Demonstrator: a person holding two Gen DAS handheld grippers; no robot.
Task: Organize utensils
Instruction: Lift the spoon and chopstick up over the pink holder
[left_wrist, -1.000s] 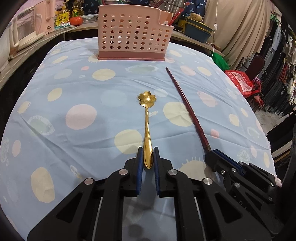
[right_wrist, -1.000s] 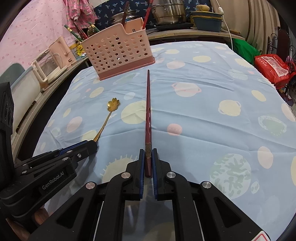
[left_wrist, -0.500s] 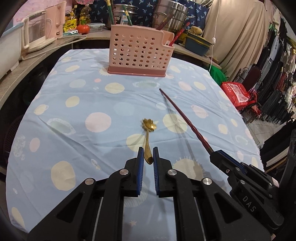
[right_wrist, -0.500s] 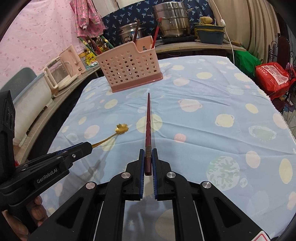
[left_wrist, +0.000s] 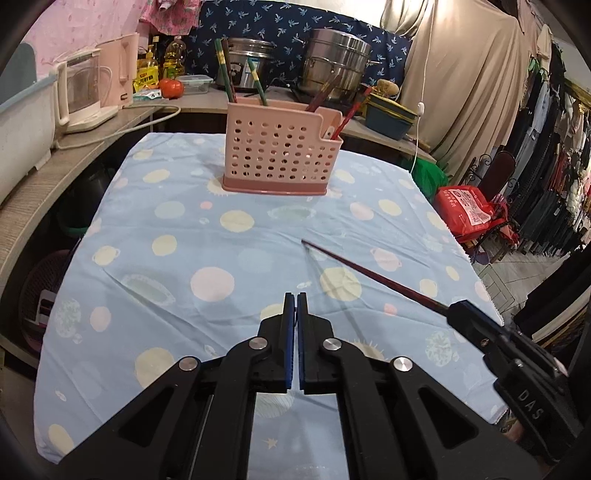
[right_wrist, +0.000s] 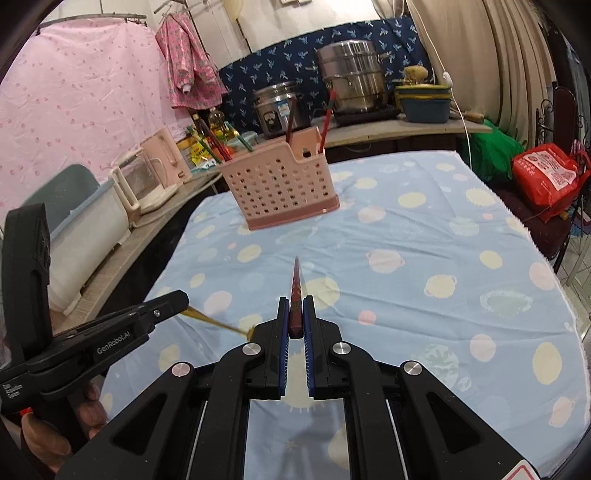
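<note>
Right gripper (right_wrist: 295, 325) pinches the chopstick (right_wrist: 296, 291) at its butt, raised over the cloth (right_wrist: 424, 258), long axis running forward, tip toward the basket (right_wrist: 280, 184). Left gripper (right_wrist: 181, 301) clamps the gold spoon (right_wrist: 214, 320) by its handle, pointing rightward, bowl hidden.

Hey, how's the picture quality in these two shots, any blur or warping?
Left wrist view: strong fisheye bending at the edges, dark corners; the dark red chopstick looks slightly smeared. Right wrist view: same warping; the pink perforated utensil basket leans, and the gold spoon handle is softly blurred.
</note>
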